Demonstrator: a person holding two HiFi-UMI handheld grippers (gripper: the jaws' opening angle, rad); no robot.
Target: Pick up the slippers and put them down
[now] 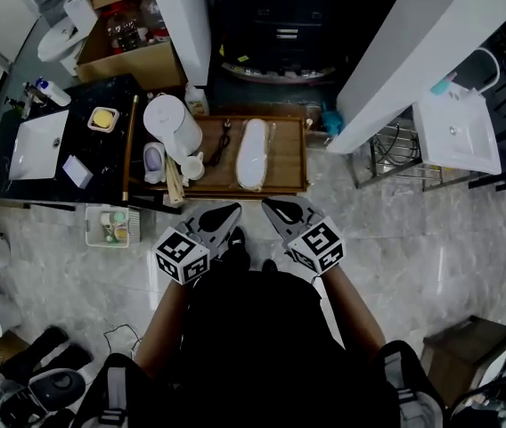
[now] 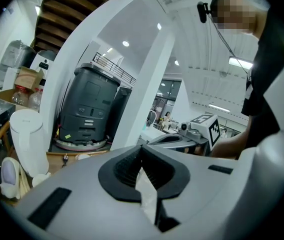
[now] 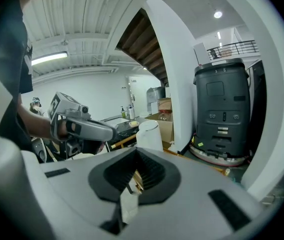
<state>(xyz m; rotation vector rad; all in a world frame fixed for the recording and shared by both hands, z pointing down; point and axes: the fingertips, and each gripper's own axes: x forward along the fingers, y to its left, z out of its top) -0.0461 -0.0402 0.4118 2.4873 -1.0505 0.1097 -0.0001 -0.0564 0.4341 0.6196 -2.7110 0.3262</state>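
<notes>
White fabric slipper (image 1: 253, 153): we see one long, pale slipper lying flat on the brown wooden worktop (image 1: 290, 182), its length running near to far, right of the worktop's middle; nothing touches it.
Left hand-held gripper (image 1: 229, 212): grey with black ribbed pads; we find its jaws pressed together with nothing between them. It hangs over the floor just near of the wooden worktop's near edge, slightly left of the slipper and apart from it.
Right hand-held gripper (image 1: 273, 205): the same build, jaws likewise closed and empty. It sits just beside the left one, slightly right of the slipper, also short of the worktop's edge.
White cylindrical jug (image 1: 171, 123): upright at the far-left corner of the wooden worktop, well left of the slipper.
Black cable (image 1: 221, 143): lying on the wood between the jug and the slipper.
Black stone worktop (image 1: 110, 150): left of the wooden one; we see a white rectangular basin (image 1: 37, 145) set in it and a yellow bar in a dish (image 1: 103, 119) toward its far side.
Pale marble floor (image 1: 395, 239): under both hand-held grippers; a small white basket (image 1: 110, 226) stands on it, left of the left one.
</notes>
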